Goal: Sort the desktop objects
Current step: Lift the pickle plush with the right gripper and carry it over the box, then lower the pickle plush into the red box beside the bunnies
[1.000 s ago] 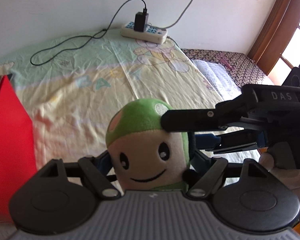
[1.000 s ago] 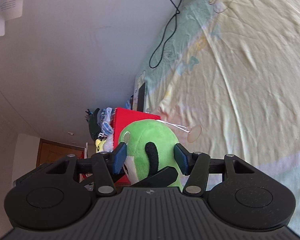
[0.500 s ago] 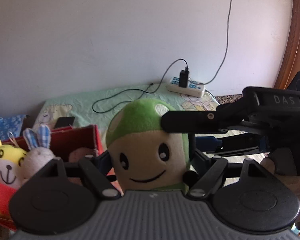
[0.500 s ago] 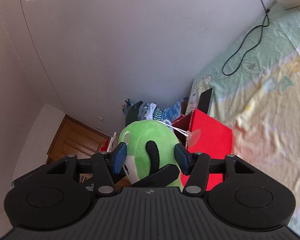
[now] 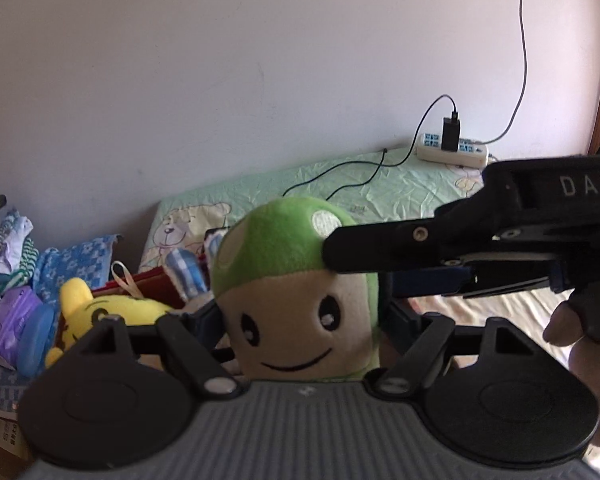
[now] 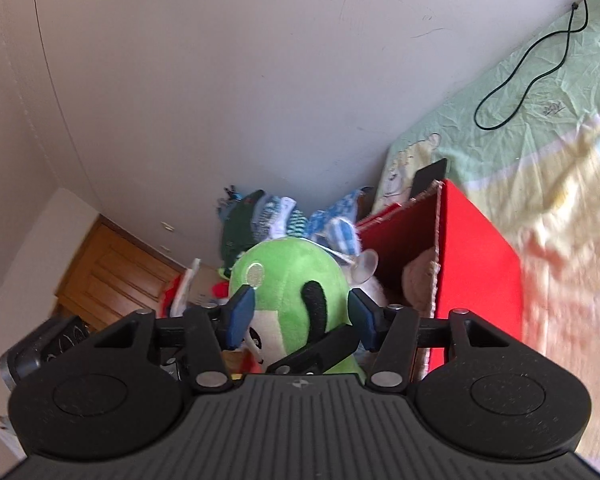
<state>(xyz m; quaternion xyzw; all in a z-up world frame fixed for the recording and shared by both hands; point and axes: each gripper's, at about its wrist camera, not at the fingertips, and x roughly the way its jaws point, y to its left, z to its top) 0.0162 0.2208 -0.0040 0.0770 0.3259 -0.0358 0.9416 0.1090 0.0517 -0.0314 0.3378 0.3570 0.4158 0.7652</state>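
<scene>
Both grippers clamp a green mushroom plush (image 5: 296, 280) in mid-air beside a red box (image 6: 476, 272) on the bed (image 6: 560, 120): the left gripper (image 5: 300, 316) pinches its cream face from the sides, while the right gripper (image 6: 300, 316) has its blue-padded fingers (image 6: 240, 312) closed across the green cap, a two-sided hold that likely keeps the soft toy steady for dropping among the other toys. A yellow tiger plush (image 5: 112, 308) already lies in the box. Half a second ago the box sat lower and further off; the toy has since swung nearer its open top
</scene>
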